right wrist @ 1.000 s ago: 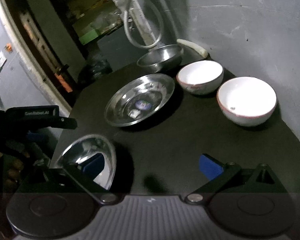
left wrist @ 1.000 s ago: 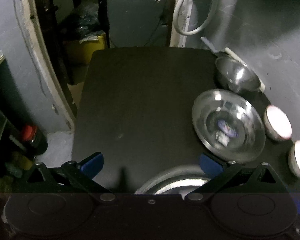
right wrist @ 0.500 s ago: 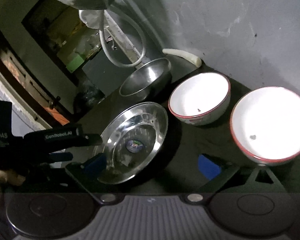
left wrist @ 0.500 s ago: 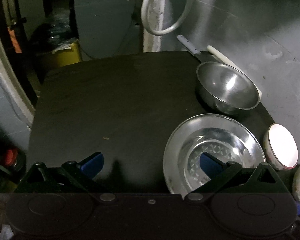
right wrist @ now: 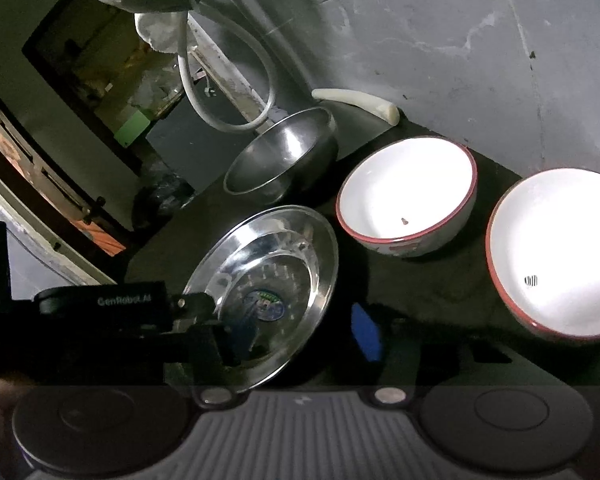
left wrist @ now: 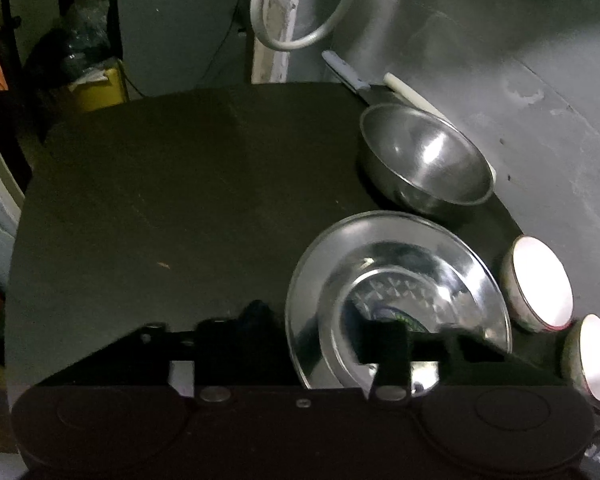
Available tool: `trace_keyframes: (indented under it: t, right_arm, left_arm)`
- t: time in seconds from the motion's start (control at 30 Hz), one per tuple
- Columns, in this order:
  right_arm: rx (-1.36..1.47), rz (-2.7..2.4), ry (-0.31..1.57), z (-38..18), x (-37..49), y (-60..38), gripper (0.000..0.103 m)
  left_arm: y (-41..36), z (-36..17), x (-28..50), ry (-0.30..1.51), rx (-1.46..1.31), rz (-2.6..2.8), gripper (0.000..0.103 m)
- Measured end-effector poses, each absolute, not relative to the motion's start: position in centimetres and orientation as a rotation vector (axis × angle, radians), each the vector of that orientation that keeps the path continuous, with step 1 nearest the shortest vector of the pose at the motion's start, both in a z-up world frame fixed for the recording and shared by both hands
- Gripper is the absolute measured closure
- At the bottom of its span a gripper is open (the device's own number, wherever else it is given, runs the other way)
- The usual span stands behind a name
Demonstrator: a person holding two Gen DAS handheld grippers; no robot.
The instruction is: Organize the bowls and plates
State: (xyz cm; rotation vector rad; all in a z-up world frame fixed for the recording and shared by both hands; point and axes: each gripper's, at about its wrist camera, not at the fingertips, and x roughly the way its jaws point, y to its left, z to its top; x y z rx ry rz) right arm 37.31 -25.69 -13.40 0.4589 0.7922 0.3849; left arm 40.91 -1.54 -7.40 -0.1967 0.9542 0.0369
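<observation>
The left gripper [left wrist: 300,340] was held low and level at the near edge of the dark desk [left wrist: 160,200], pointing toward the grey wall [left wrist: 520,60]. Its fingers stood apart, one over the bare desk and the other over the inside of the steel plate [left wrist: 400,280], so that the plate's near rim lay between them. They were not closed on it. In the right wrist view a finger of this gripper reached in from the left over the plate's rim; whether it touched the metal could not be told.

The right gripper [right wrist: 300,332] was tilted and aimed at the row of dishes. Its fingers were parted and held nothing. Only the blue pad of one finger showed clearly; the other was lost in shadow behind the left gripper's body.

The plate lay flat on the desk. The steel bowl [left wrist: 424,156] stood just behind it near the wall, and two white red-rimmed bowls, one nearer the plate [right wrist: 408,188] and one farther right [right wrist: 560,248], stood beside it. The farther one was cut off by the frame's edge. Both grippers' fingers were dark and blurred.
</observation>
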Motion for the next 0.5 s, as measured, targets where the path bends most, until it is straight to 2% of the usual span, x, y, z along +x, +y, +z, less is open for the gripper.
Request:
trace_keyframes:
  t: [0.07,0.17,0.5]
  right_arm:
    - [0.424,0.373,0.800,-13.4,37.5,-25.3,0.069]
    - [0.394,0.380,0.808,-13.5,37.6,-25.2,0.079]
    - [0.360,0.416,0.777,-12.4,35.8,-25.5,0.081]
  left_arm:
    - [-1.7,-7.5,40.8,0.963,-0.191,0.046,0.077]
    - [-1.9,-7.4,40.5,0.956,-0.186,0.042,0.080]
    - [-2.2,-6.1,37.7,0.918,-0.181,0.048,0.082]
